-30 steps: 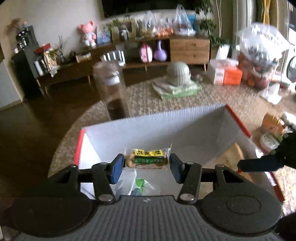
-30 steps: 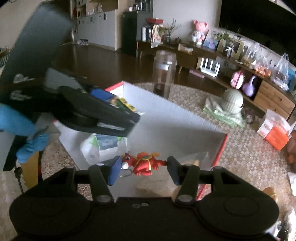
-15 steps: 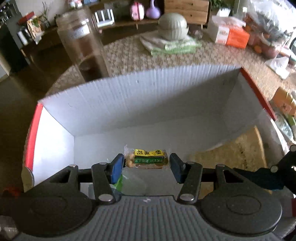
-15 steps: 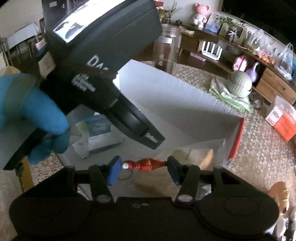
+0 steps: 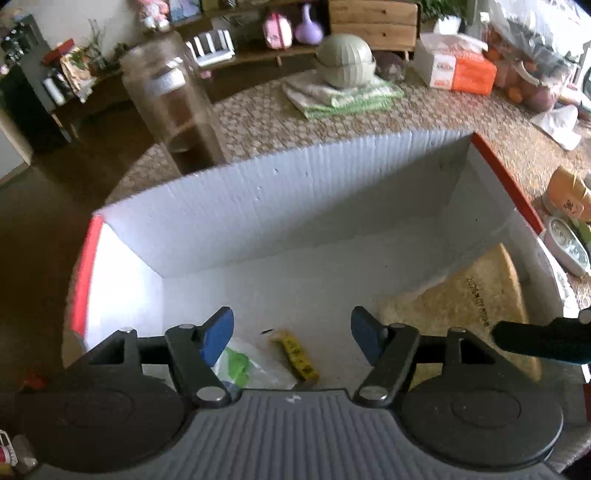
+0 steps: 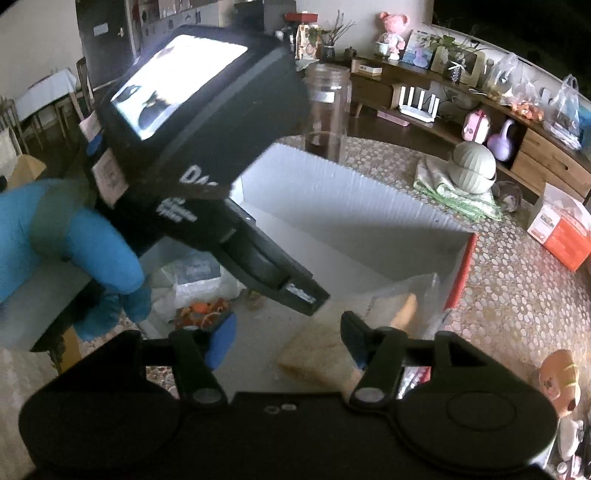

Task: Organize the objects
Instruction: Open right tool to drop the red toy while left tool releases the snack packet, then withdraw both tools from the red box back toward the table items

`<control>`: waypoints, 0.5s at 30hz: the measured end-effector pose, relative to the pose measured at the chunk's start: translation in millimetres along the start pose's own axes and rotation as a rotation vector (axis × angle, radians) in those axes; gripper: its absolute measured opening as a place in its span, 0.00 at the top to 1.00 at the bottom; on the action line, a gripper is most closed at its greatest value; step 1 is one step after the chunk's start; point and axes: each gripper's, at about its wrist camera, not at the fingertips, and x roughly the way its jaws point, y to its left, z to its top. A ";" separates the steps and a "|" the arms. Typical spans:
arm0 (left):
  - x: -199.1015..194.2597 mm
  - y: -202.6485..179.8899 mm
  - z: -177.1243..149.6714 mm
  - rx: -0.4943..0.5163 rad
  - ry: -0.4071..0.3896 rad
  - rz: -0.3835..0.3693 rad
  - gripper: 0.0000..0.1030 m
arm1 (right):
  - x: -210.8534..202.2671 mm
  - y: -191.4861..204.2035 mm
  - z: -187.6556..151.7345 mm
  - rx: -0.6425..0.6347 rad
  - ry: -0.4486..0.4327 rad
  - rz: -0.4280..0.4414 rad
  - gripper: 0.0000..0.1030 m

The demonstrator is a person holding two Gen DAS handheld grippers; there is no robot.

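Both snacks and toy have dropped from the claws into the white box. Left gripper and right gripper are opening, empty. Yellow snack packet lies near-left; red toy nearby. Drop step looks finished; next, lift clear and seek another item.

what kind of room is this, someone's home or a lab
Most likely a home living room: a long wooden sideboard crowded with plants and a pink plush toy, a woven round rug, and a dining table with chairs beyond.
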 end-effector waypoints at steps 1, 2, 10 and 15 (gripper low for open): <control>-4.6 1.2 -0.4 -0.008 -0.011 0.003 0.33 | -4.5 -0.7 -0.4 0.003 -0.006 0.002 0.40; -10.6 2.7 -1.4 -0.021 -0.022 0.002 0.33 | -7.7 -1.1 -0.4 0.003 -0.011 0.002 0.40; -55.4 -1.7 -10.6 -0.043 -0.108 -0.002 0.33 | -41.5 -0.6 -6.0 -0.004 -0.058 -0.004 0.39; -78.4 -9.5 -18.8 -0.045 -0.141 -0.011 0.33 | -62.9 -2.4 -12.0 -0.001 -0.078 -0.006 0.38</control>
